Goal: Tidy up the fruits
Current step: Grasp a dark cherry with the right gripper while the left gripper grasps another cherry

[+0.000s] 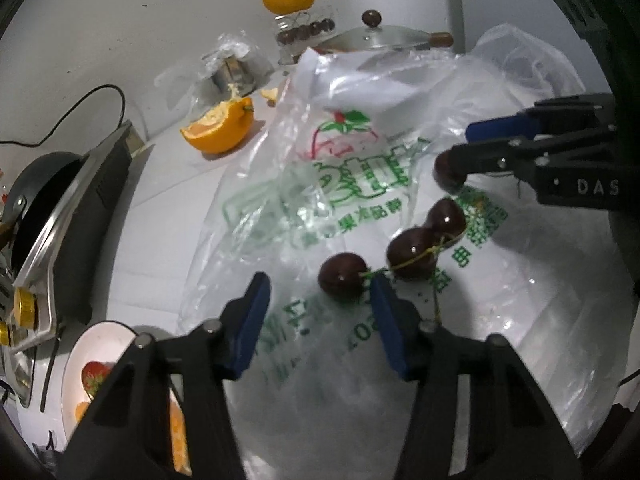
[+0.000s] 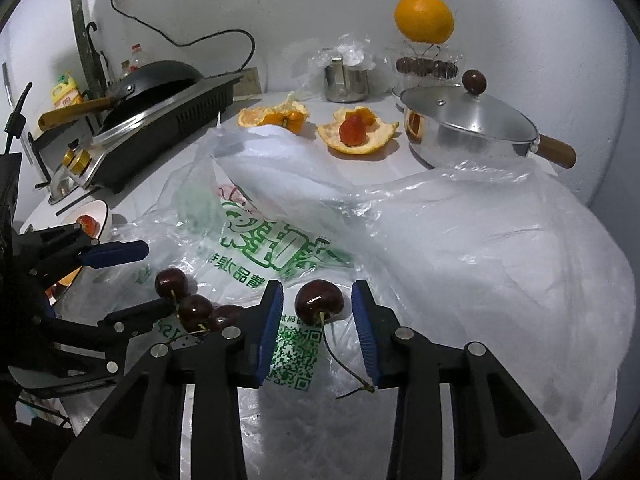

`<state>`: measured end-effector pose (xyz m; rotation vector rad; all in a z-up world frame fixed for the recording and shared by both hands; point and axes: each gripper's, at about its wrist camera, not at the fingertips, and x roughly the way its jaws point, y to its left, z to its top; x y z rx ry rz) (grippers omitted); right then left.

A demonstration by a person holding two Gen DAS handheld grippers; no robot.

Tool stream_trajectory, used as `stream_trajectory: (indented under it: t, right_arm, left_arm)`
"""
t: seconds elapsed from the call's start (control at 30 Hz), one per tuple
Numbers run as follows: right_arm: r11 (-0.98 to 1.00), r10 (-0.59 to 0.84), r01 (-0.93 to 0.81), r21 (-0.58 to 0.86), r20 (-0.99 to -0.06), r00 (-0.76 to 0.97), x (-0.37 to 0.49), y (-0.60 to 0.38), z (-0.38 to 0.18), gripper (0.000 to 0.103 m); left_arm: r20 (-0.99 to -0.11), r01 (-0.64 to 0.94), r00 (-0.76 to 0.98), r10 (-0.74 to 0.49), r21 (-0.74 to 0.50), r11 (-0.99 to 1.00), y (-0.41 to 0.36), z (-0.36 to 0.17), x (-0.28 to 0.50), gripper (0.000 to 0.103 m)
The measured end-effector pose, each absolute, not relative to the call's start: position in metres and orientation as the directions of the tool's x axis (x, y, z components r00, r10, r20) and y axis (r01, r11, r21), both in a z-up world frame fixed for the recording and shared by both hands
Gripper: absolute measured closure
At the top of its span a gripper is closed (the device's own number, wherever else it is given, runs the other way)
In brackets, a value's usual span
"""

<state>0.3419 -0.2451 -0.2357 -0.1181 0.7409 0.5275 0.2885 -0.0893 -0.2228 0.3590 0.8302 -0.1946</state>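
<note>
Dark red cherries lie on a printed clear plastic bag (image 1: 360, 160). In the left wrist view, my left gripper (image 1: 320, 292) is open, with the nearest cherry (image 1: 343, 276) just beyond its fingertips and two more cherries (image 1: 412, 252) to the right. In the right wrist view, my right gripper (image 2: 318, 300) is open around a single stemmed cherry (image 2: 319, 302) that rests on the bag (image 2: 440, 240), pads apart from it. The left gripper (image 2: 140, 280) shows at the left beside three cherries (image 2: 192, 304).
A white plate (image 1: 96, 344) with a strawberry sits near left. A stove with a wok (image 2: 160, 96), orange peels (image 2: 356, 136) holding a strawberry, a lidded steel pan (image 2: 468, 124), a metal cup (image 2: 346, 78), and a cherry box topped by an orange (image 2: 424, 18) stand behind.
</note>
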Motion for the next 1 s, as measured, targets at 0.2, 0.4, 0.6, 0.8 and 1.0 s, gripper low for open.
stream_trajectory:
  t: [0.2,0.4,0.6,0.8,1.0]
  right_arm:
    - [0.861,0.417,-0.501,0.085,-0.681,0.602,0.347,-0.241,-0.242,0.069]
    - [0.862,0.413,-0.499,0.090,-0.695,0.588,0.351,-0.241,-0.245,0.071]
    - [0.864,0.407,-0.495,0.091,-0.706,0.580,0.352,-0.239,-0.247,0.071]
    - [0.867,0.399,-0.490,0.090,-0.715,0.574,0.354,-0.238,-0.248,0.072]
    - [0.866,0.399,-0.491,0.092,-0.719,0.569,0.353,-0.237,-0.249,0.073]
  left_arm:
    - [-0.747,0.331,0.665,-0.023,0.267,0.905,-0.094,-0.225,0.292,0.063]
    - [-0.736,0.349,0.676,-0.025,0.290,0.891,-0.099,-0.226,0.290,0.066]
    - [-0.698,0.355,0.716,-0.007,0.356,0.864,-0.107,-0.219,0.279,0.066]
    - [-0.703,0.388,0.711,-0.029,0.357,0.850,-0.109,-0.222,0.279,0.066]
    - [-0.729,0.393,0.682,-0.063,0.292,0.872,-0.101,-0.225,0.290,0.066]
